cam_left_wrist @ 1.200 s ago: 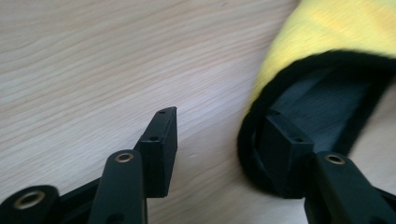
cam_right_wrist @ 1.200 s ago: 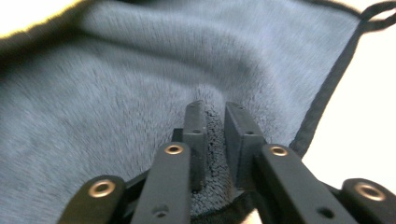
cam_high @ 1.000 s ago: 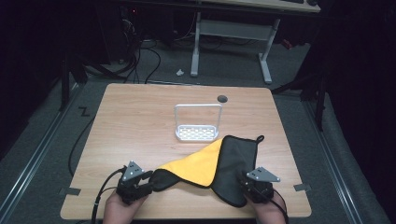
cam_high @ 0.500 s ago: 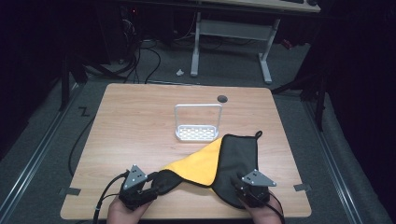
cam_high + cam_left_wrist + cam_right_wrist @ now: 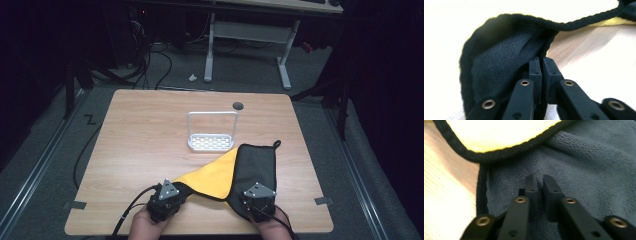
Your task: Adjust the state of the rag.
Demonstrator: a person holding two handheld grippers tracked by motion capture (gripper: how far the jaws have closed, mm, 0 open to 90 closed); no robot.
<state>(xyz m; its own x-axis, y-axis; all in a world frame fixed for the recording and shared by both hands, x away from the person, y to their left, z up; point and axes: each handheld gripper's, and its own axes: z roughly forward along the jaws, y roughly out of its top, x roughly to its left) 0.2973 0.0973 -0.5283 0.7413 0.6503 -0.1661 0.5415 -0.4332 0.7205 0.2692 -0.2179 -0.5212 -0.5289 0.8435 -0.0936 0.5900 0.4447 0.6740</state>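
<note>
A cloth, dark grey (image 5: 255, 162) on one face and yellow (image 5: 215, 175) on the other, lies on the near half of the wooden table (image 5: 140, 130) with one corner folded over. My left gripper (image 5: 179, 192) sits at the cloth's near left corner. Its jaws have just closed and are shut on a fold of dark cloth (image 5: 499, 65), as the left gripper (image 5: 540, 61) view shows. My right gripper (image 5: 255, 194) rests on the near right part. Its jaws have also just closed, pinching grey cloth (image 5: 594, 170) between the right gripper (image 5: 540, 180) tips.
A small white wire rack (image 5: 212, 135) stands mid-table just beyond the cloth. A round cable hole (image 5: 238, 105) is near the far edge. Cables trail off the near left edge (image 5: 125, 220). A desk frame (image 5: 247, 35) stands on the floor behind.
Both grippers have slid inward toward each other and sunk onto the cloth. Their jaws have gone from open to shut on it.
</note>
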